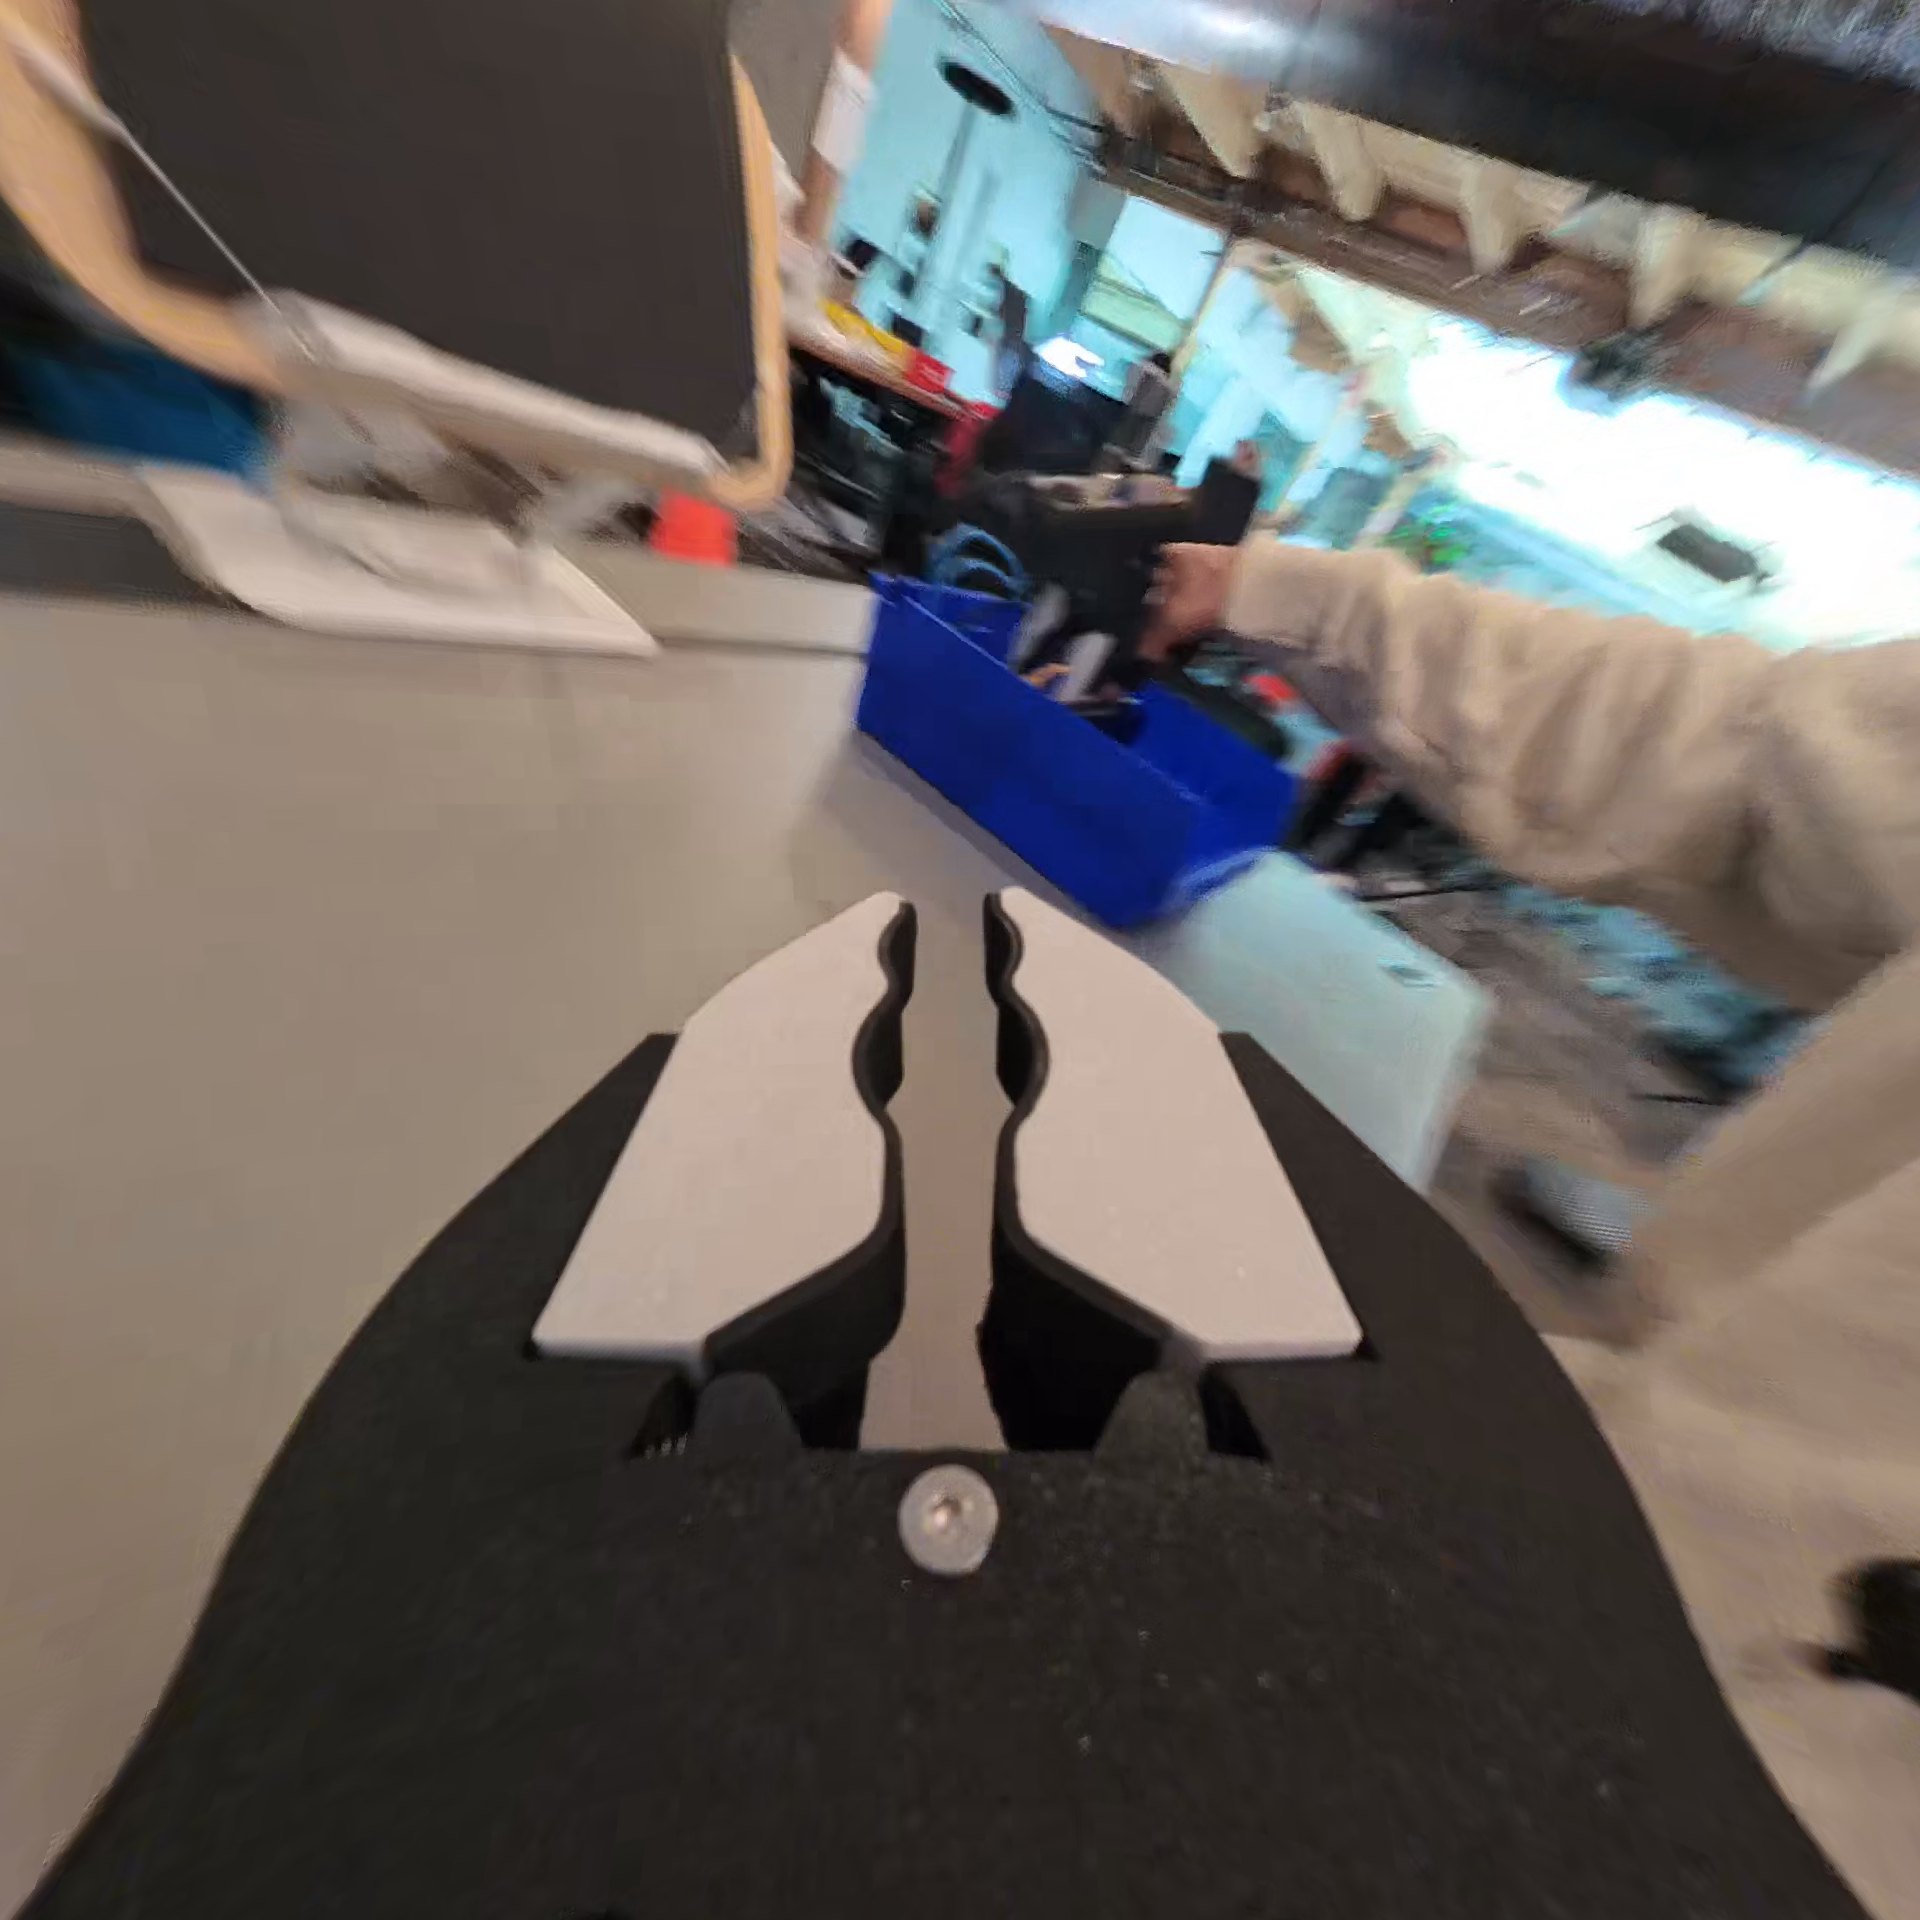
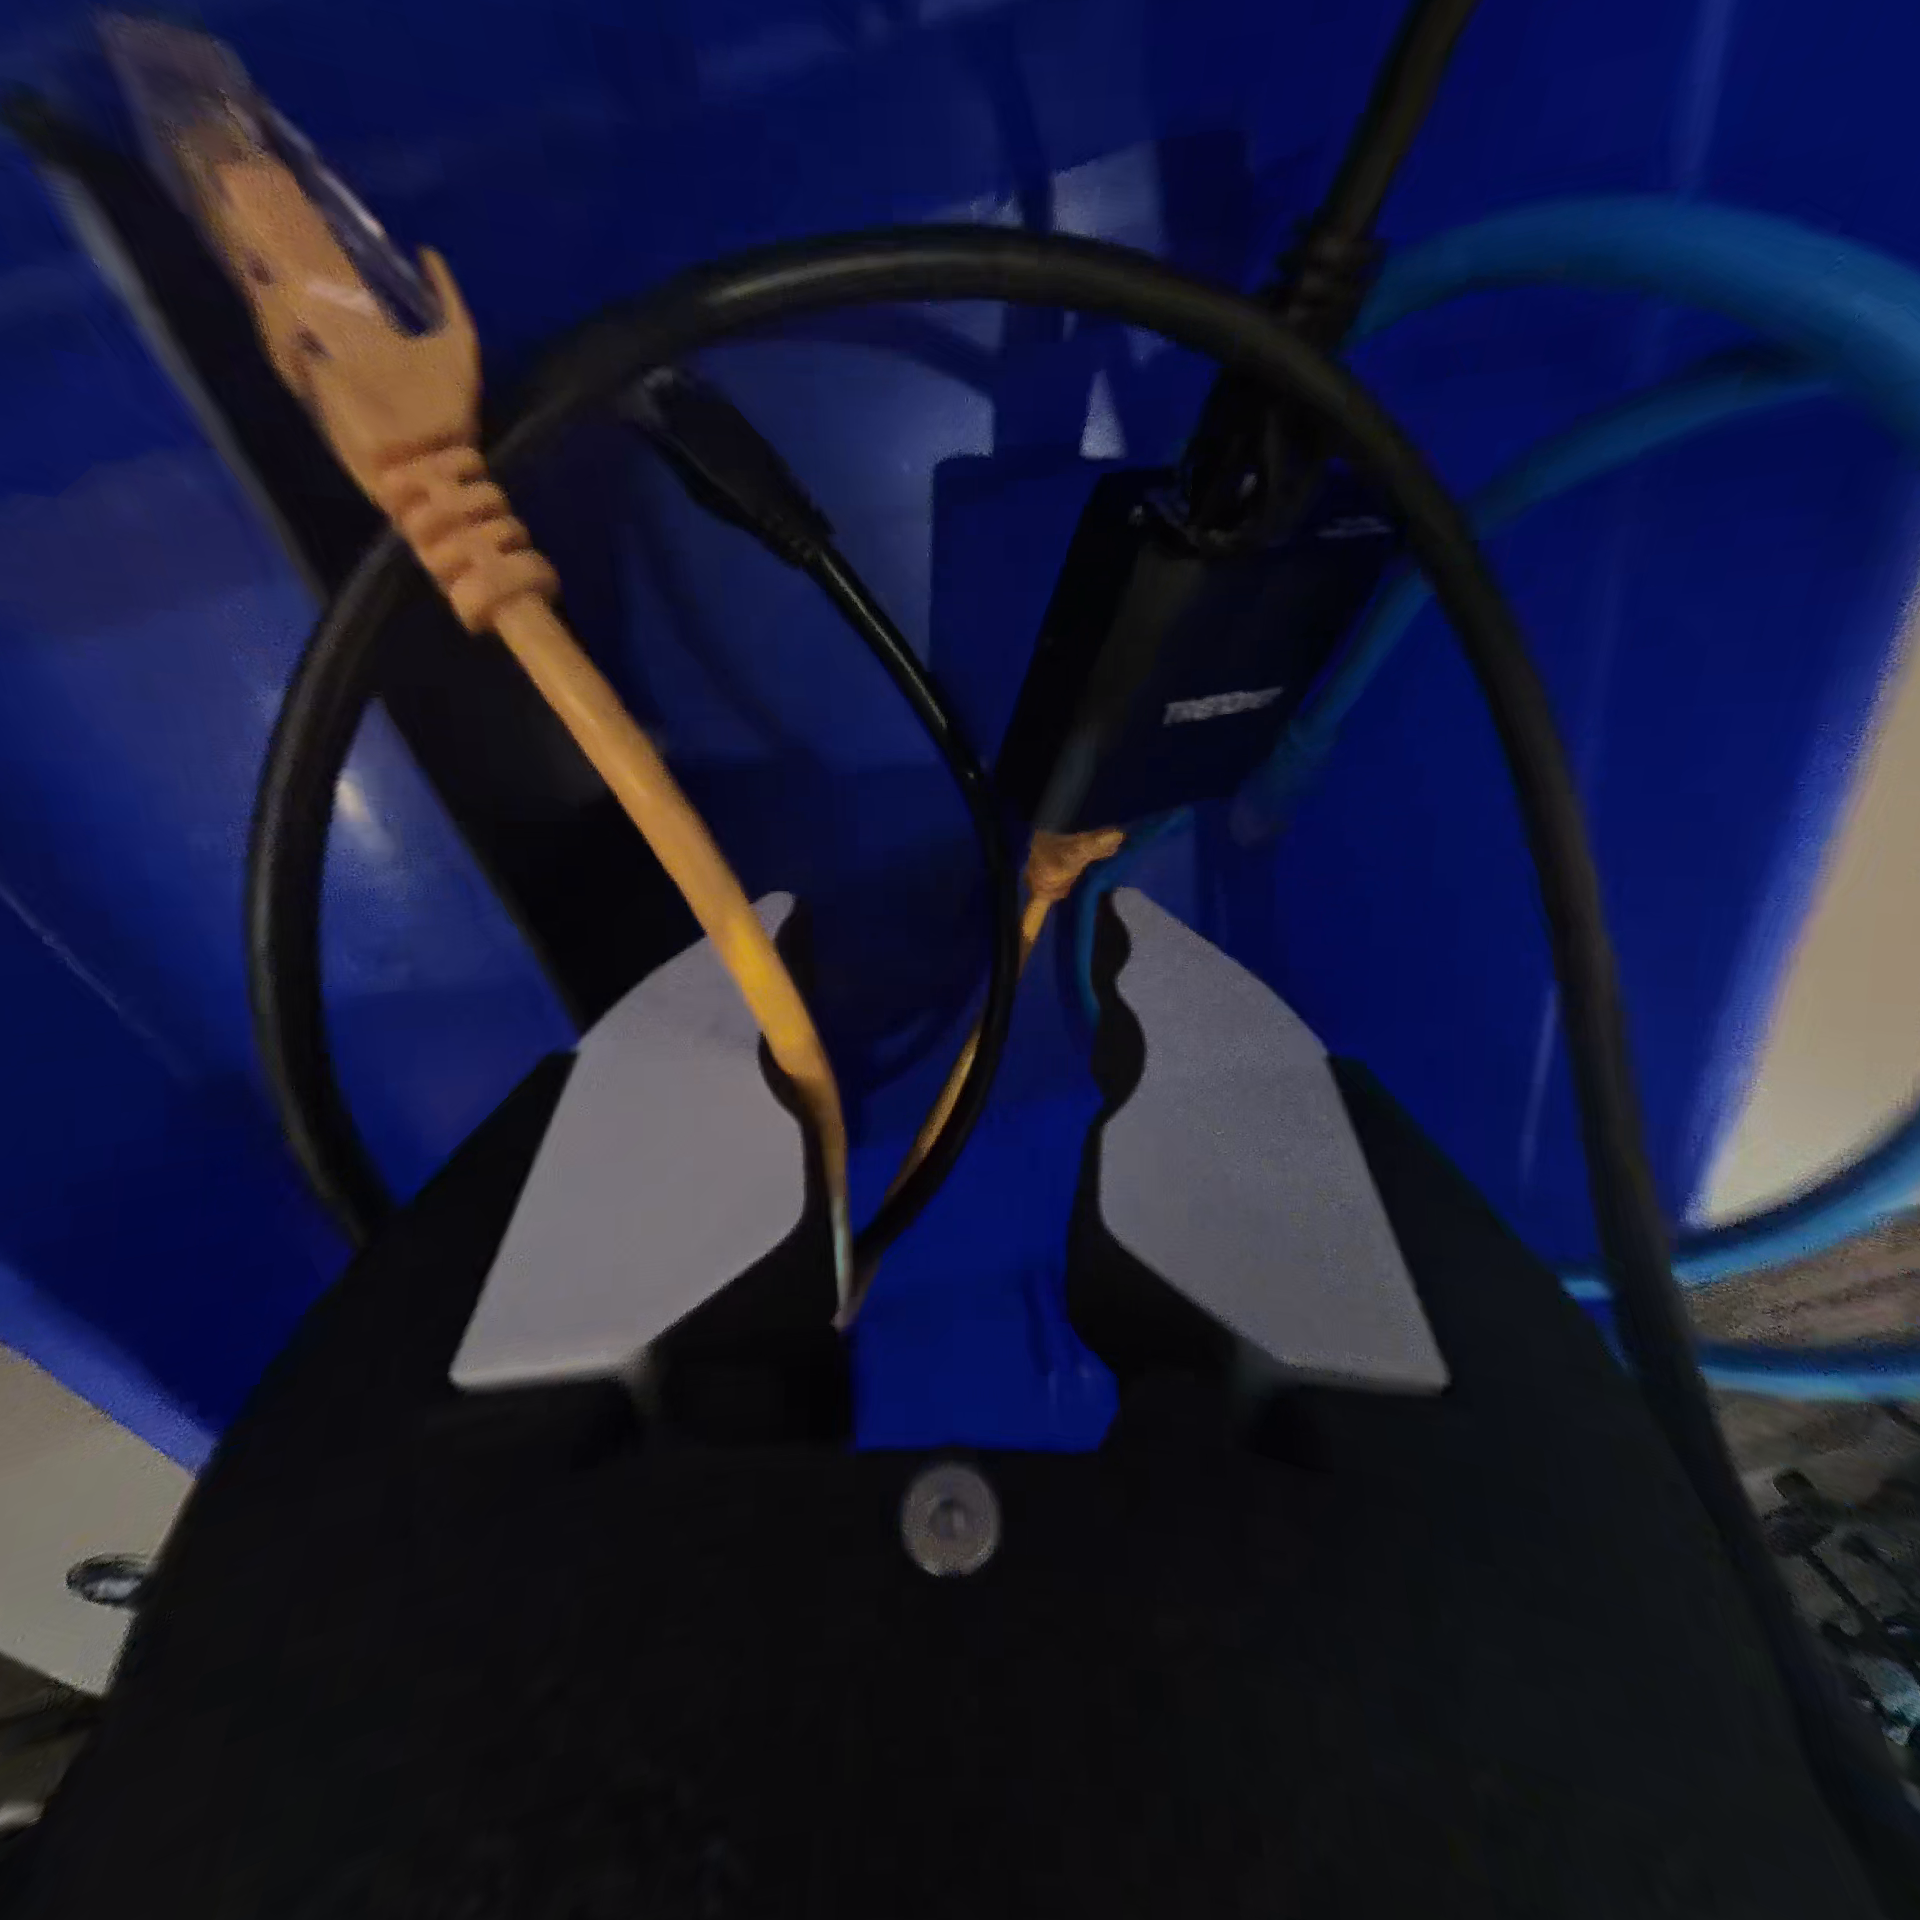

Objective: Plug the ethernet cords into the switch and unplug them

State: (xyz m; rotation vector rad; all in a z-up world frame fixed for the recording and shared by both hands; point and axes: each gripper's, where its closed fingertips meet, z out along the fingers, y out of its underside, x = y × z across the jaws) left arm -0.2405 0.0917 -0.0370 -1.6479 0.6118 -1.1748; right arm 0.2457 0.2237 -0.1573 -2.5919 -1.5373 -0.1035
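Right gripper reaches into the blue bin for a cord

Fingers spread, nothing pinched; the orange ethernet cord crosses its left finger, just left of the black switch. Best to pinch at the plug boot. Left gripper, slightly parted and empty, hovers over the table.

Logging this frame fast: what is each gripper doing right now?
Left gripper: jaws slightly apart, holding nothing, above the grey table.
Right gripper: jaws open inside the blue bin, orange ethernet cord running between them, not clamped.
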